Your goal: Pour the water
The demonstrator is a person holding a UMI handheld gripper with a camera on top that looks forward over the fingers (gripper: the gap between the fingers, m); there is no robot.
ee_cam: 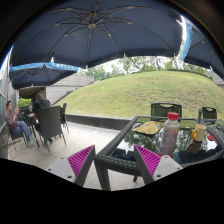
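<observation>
My gripper (115,160) is open and empty; its two magenta pads (82,160) stand wide apart at the near corner of a dark glass-topped wicker table (118,152). On the table, beyond the right finger, stands a clear plastic bottle (170,134) with a red cap and a pale label. Behind it lie a yellow-orange thing (149,127) and another yellowish item (199,132). Nothing sits between the fingers but the table corner and the paved floor.
Two people (18,120) sit on dark chairs (50,122) at another table to the left. Big blue parasols (95,30) spread overhead. Dark chairs (165,109) stand behind the table. A grassy slope (140,92) rises beyond the paved floor (75,140).
</observation>
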